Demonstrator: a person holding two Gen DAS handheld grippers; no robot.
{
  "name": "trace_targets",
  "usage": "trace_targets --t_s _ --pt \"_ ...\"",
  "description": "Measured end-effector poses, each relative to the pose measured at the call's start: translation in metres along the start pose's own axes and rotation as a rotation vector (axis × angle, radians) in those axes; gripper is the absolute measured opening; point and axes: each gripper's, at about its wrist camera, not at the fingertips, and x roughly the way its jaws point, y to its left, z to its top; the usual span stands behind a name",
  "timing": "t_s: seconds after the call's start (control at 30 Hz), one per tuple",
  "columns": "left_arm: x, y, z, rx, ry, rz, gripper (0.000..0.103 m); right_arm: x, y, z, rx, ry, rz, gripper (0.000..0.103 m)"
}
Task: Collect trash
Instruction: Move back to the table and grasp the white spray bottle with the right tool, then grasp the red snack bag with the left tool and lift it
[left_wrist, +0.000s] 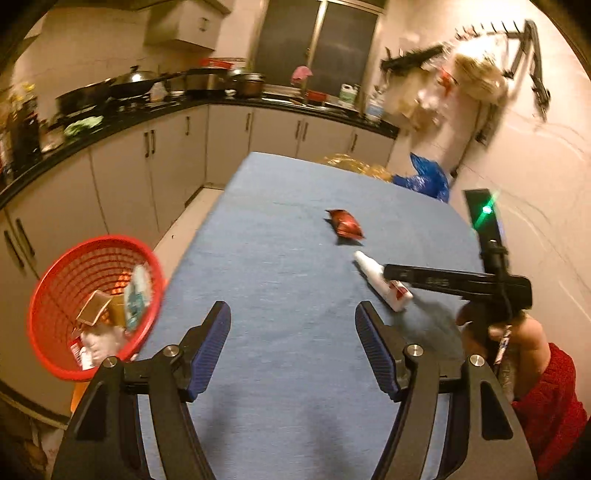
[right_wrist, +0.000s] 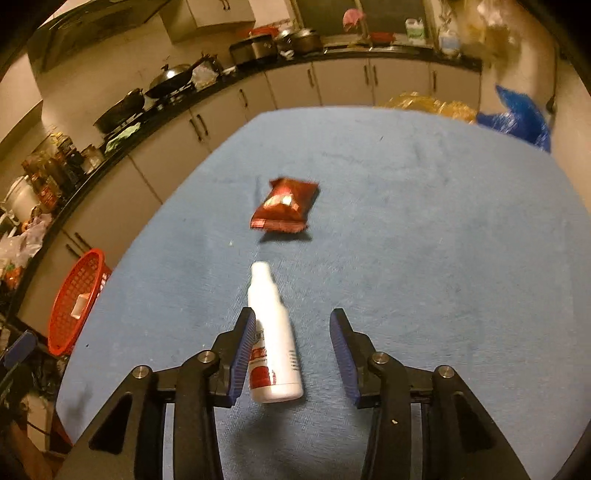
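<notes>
Nearby, red basket (left_wrist: 55, 288) with cartons and wrappers (left_wrist: 110, 314) inside.

A white bottle (right_wrist: 272, 343) with red label, red packet (right_wrist: 285, 205), blue cloth (right_wrist: 424, 229), red basket (left_wrist: 74, 280).

On the table (right_wrist: 424, 229), the packet (right_wrist: 284, 206) lies beyond the bottle (right_wrist: 273, 332); the basket (right_wrist: 74, 295) apparently stands off its left edge.

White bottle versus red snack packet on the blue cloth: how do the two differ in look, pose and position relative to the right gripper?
The white bottle is a rigid, rounded shape with a red label; the red snack packet is a flat, crinkled pouch. The bottle lies between the open fingers of the right gripper; the packet lies farther off, beyond the bottle's cap. Both lie on the blue cloth, not yet in the red basket.
</notes>
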Motion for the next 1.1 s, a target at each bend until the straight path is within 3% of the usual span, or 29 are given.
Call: trace_targets --t_s 0.13,0.2,0.33,0.6,0.83,0.97,1.1 --pt "0.007 -0.019 0.009 0.042 0.008 0.008 0.069 0.011 0.013 -0.006 -0.061 0.014 0.009 0.044" --pt "0.013 -0.026 0.016 0.048 0.022 0.0 0.069 0.014 0.015 -0.009 -0.082 0.022 0.008 0.033" --pt "0.033 -0.035 0.035 0.041 0.067 -0.036 0.069 0.008 0.006 -0.013 -0.078 0.0 0.038 0.032" --pt "0.099 -0.066 0.08 0.029 0.161 -0.033 0.069 -0.037 -0.058 0.0 0.138 -0.176 0.025 0.032" --pt "0.175 -0.092 0.119 0.053 0.217 0.077 0.069 -0.055 -0.091 0.001 0.275 -0.234 0.046 0.032" --pt "0.225 -0.091 0.13 0.022 0.294 0.096 0.068 -0.06 -0.095 0.003 0.294 -0.26 -0.019 0.032" --pt "0.257 -0.091 0.133 0.001 0.345 0.08 0.055 -0.061 -0.099 0.005 0.324 -0.255 0.011 0.032"
